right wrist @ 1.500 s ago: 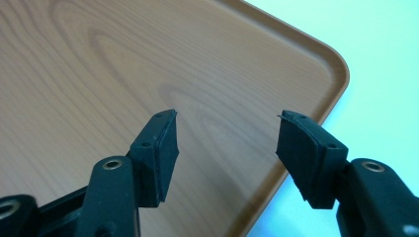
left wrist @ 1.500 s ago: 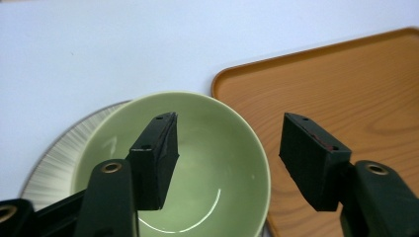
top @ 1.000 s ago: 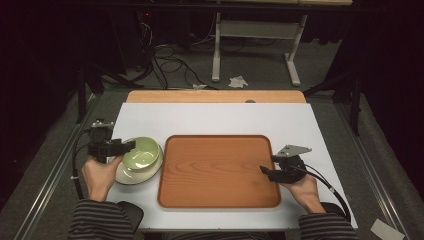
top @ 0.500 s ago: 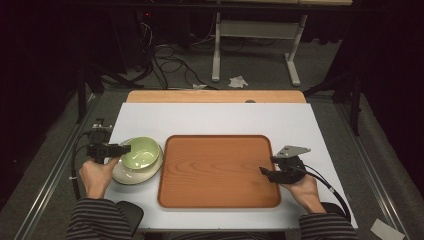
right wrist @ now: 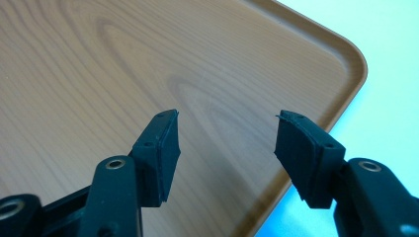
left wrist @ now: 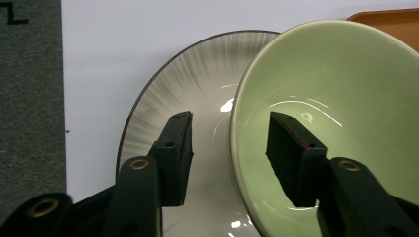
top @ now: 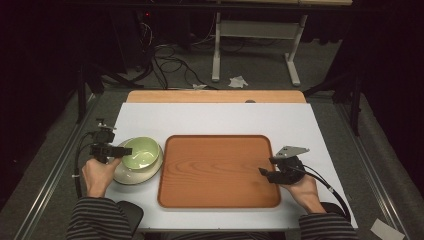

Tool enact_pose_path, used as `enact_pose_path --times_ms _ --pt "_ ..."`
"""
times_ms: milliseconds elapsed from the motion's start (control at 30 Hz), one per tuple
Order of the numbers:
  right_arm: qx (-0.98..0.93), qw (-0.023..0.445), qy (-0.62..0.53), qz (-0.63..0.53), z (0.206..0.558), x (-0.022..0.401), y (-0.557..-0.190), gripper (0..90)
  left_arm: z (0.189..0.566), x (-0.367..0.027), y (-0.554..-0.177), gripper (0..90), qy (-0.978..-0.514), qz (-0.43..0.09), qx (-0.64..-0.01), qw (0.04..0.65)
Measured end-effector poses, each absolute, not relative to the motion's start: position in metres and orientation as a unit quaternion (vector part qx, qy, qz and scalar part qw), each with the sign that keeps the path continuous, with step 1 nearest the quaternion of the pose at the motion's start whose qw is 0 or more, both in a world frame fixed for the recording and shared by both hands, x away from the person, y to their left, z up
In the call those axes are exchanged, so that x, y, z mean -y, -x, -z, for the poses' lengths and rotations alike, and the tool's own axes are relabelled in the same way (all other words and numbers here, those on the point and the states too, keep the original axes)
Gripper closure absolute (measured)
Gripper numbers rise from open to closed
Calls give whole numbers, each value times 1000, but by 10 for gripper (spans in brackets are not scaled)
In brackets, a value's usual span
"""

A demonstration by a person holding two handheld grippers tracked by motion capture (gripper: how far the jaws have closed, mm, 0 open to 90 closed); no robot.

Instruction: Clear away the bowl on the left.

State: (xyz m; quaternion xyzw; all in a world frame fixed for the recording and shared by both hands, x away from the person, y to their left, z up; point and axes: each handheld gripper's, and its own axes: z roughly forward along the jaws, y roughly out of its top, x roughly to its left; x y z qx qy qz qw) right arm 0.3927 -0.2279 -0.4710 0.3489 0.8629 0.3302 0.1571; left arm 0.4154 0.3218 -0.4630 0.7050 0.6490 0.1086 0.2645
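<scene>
A pale green bowl point(top: 142, 151) point(left wrist: 336, 108) rests, tilted, on a white plate with a dark streaked rim point(top: 135, 175) point(left wrist: 178, 79) at the table's left. My left gripper point(top: 123, 150) point(left wrist: 230, 118) straddles the bowl's near rim. One jaw hangs outside over the plate, the other inside the bowl. Its jaws have just been closing, and a gap still shows on each side of the rim. My right gripper point(top: 264, 172) point(right wrist: 225, 118) stands open above the wooden tray point(top: 217, 195) point(right wrist: 99, 64), near its right edge, with nothing between the jaws.
The white tabletop point(top: 215, 117) carries the tray in the middle, with the plate just left of it. A wooden board point(top: 215, 96) lies along the far edge. Cables and a desk frame point(top: 250, 45) sit on the floor beyond.
My left gripper has sunk toward the bowl and its jaws have narrowed around the rim. The right gripper has stayed where it was.
</scene>
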Motion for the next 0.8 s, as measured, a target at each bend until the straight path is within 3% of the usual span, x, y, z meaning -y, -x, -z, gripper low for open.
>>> enact_pose_path --times_ms 567,800 --pt "-864 159 -345 -330 471 227 -391 435 473 -312 -424 646 -712 -88 -656 234" --pt "-866 156 -348 -324 472 226 -392 426 474 -317 -424 755 -708 -81 -655 251"
